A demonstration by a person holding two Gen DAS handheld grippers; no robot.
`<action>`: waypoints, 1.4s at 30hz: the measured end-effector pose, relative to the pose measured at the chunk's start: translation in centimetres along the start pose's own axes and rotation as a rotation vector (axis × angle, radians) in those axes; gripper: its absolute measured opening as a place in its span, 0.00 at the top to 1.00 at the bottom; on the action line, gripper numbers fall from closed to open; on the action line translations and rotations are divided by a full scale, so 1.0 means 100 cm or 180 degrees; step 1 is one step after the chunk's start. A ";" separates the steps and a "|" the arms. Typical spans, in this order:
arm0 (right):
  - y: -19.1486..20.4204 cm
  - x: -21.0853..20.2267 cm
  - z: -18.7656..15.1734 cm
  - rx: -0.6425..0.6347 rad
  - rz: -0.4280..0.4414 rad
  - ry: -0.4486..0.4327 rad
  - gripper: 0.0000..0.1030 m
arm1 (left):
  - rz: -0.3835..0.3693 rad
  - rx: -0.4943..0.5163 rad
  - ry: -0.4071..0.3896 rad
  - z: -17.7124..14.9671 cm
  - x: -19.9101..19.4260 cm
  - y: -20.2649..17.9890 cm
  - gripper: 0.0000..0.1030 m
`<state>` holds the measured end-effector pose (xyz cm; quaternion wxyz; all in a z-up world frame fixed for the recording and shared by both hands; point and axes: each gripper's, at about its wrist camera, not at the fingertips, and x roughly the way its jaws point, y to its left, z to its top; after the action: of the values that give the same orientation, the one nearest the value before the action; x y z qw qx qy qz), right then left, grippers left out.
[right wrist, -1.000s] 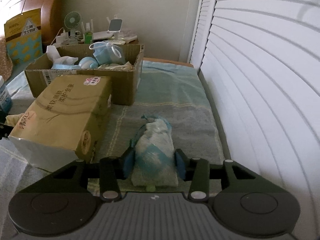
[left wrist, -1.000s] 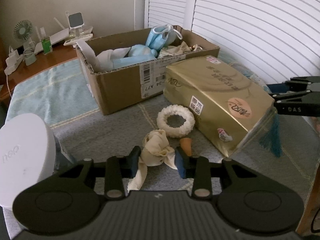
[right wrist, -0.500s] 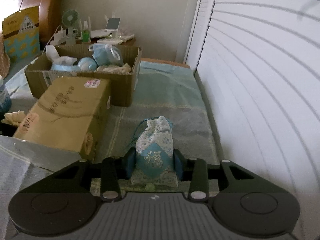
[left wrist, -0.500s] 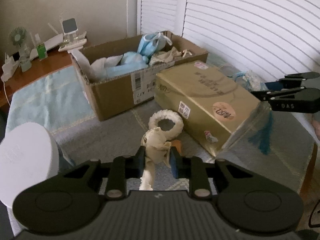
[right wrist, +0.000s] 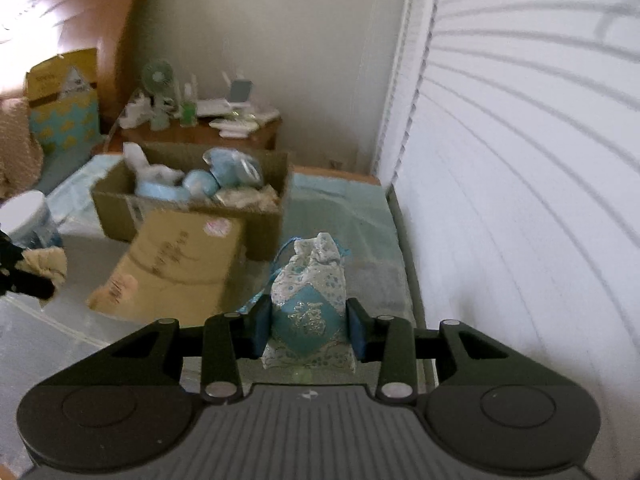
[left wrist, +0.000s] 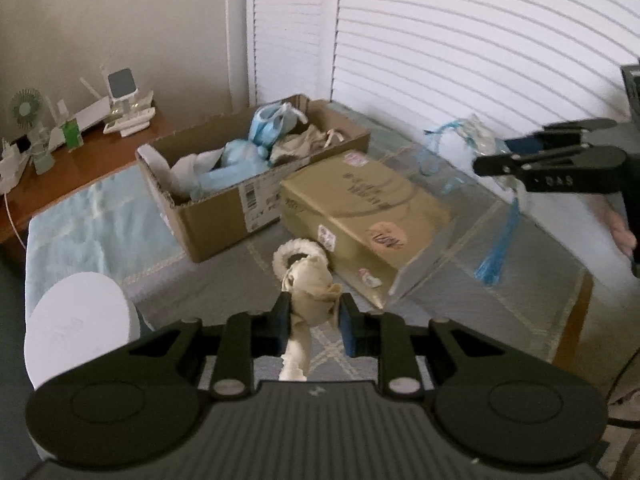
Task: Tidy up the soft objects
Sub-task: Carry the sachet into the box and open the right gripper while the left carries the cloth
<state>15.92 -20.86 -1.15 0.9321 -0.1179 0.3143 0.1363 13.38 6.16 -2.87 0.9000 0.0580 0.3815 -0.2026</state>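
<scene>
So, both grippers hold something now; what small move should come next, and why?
Probably carry the left gripper, shut on the beige cloth bundle, forward toward the open cardboard box. The box already holds soft items, and the right gripper holds the blue sachet further off.

the left gripper [left wrist: 312, 320], matt black plastic, is pinching a crumpled beige cloth [left wrist: 310, 300]. the right gripper [right wrist: 308, 330] is squeezing a pouch [right wrist: 308, 308] of pale fabric with shiny turquoise embroidery. at frame centre, a glossy gold wrapped pack [left wrist: 360, 208] is lying beside a rough cardboard box [left wrist: 224, 208].
</scene>
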 end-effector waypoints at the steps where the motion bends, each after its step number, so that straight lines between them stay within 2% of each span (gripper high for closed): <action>1: 0.001 -0.003 0.004 -0.0021 0.0042 -0.0035 0.57 | -0.0015 -0.0002 -0.0020 0.000 -0.003 -0.001 0.78; 12: 0.034 0.004 0.084 -0.0477 0.0456 -0.0395 0.57 | -0.0110 0.0001 -0.0167 -0.007 -0.020 -0.001 0.78; 21: 0.073 0.056 0.156 -0.0869 0.0955 -0.0465 0.57 | -0.0078 -0.0108 -0.0209 -0.010 -0.023 0.010 0.78; 27: 0.097 0.091 0.185 -0.1038 0.1147 -0.0465 0.57 | -0.0016 -0.0210 -0.0207 -0.010 -0.020 0.019 0.78; 31: 0.108 0.114 0.183 -0.1207 0.1173 -0.0372 0.57 | 0.0012 -0.0257 -0.0204 -0.010 -0.018 0.025 0.78; 35: 0.110 0.129 0.162 -0.1428 0.1091 -0.0190 0.57 | 0.0017 -0.0272 -0.0182 -0.010 -0.015 0.027 0.78; 38: 0.103 0.135 0.149 -0.1437 0.1084 -0.0058 0.55 | 0.0012 -0.0273 -0.0168 -0.011 -0.013 0.028 0.78; 42: 0.090 0.131 0.132 -0.1342 0.1023 -0.0028 0.24 | -0.0010 -0.0247 -0.0178 -0.009 -0.013 0.026 0.78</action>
<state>30.30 -6.07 -0.20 0.8547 -0.2574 0.2896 0.3456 13.05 9.14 -2.68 0.9116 0.0169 0.3639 -0.1905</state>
